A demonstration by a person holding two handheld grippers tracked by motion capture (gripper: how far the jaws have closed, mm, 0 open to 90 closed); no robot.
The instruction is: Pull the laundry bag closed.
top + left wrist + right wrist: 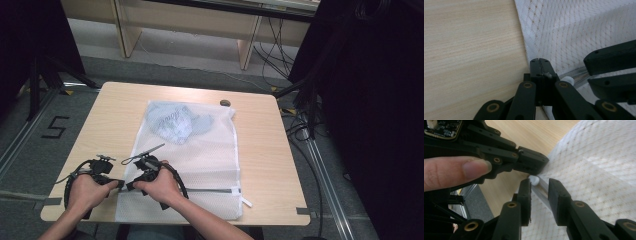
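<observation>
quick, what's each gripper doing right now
left gripper: shut on the mesh bag edge.
right gripper: open, jaws either side of the zipper.

left tongs (539,60): jaws closed | right tongs (539,188): jaws apart

Black numeral "5" (55,127) on grey floor, left of table (265,165)

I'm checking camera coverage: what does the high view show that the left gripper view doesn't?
High view alone: the whole mesh bag, the bluish garment inside it, both hands, the full zipper line with its pull at the far end.
Left gripper view alone: the left claw shut on the bag's edge, and a small white zipper stop.
Both: wooden table, the right claw.
</observation>
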